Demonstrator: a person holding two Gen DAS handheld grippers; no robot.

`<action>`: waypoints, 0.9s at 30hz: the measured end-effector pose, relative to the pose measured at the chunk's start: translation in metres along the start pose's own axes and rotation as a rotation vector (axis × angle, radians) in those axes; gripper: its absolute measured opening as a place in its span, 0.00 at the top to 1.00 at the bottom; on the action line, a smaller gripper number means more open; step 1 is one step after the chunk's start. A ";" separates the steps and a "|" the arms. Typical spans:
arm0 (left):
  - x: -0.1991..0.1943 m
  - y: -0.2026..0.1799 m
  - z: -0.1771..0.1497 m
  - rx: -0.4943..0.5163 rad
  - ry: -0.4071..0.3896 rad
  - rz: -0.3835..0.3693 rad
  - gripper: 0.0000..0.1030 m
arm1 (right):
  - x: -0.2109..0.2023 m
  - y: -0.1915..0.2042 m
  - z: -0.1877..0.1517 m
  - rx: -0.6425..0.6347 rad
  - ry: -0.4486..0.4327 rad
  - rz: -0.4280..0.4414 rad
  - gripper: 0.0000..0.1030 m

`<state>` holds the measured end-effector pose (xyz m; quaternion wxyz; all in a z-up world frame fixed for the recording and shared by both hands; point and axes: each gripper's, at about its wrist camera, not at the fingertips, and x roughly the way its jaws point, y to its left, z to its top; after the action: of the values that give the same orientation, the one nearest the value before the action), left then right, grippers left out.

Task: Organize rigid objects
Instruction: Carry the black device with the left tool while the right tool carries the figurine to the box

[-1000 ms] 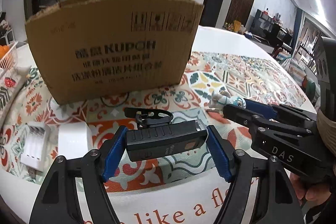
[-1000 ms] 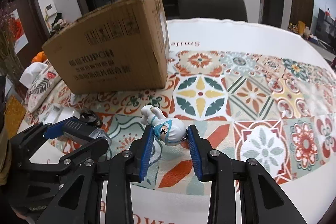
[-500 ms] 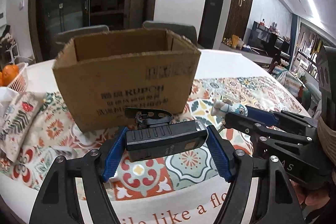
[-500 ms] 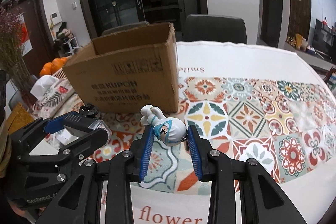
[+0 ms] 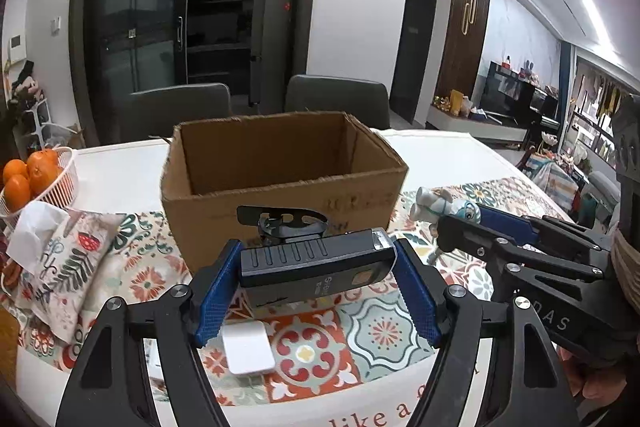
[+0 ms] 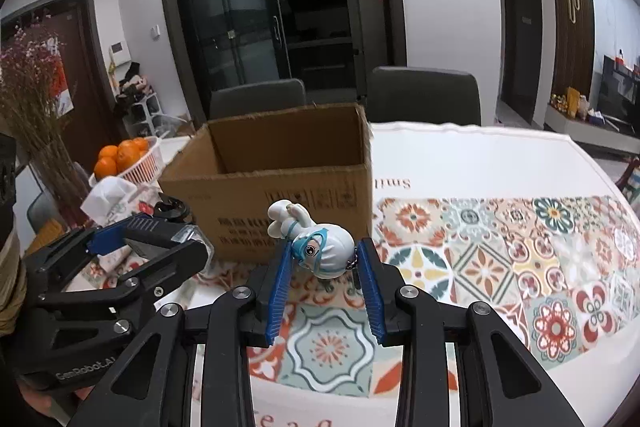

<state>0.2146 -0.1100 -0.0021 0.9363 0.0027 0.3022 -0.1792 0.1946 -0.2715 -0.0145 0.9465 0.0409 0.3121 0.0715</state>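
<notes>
An open brown cardboard box stands on the patterned tablecloth, its inside showing bare walls. My left gripper is shut on a black flashlight-like device with a strap clip on top. It holds the device crosswise in the air in front of the box. To its right, my right gripper is shut on a small white figurine with blue goggles. In the right wrist view the figurine lies sideways between the blue pads. It hangs just before the box, with the left gripper at the left.
A white basket of oranges and a tissue pouch lie left of the box. A flat white block rests on the cloth under my left gripper. Two grey chairs stand behind the table. Dried flowers rise at far left.
Both grippers have risen with their objects still held. The box now sits lower in both views, and its open top and inside walls have come into sight.
</notes>
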 end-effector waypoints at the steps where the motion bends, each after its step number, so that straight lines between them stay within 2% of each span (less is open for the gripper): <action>1: -0.001 0.003 0.003 -0.005 0.000 -0.006 0.28 | -0.001 0.002 0.003 -0.003 -0.006 0.000 0.67; 18: -0.009 0.023 0.057 0.045 -0.051 0.051 0.28 | 0.002 0.028 0.061 -0.016 -0.070 0.011 0.67; 27: 0.006 0.035 0.085 0.045 -0.029 0.053 0.28 | 0.013 0.035 0.088 -0.017 -0.068 0.012 0.67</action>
<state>0.2795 -0.0893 0.0605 0.9448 0.0290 0.2841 -0.1608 0.2535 -0.2375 0.0522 0.9564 0.0371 0.2787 0.0786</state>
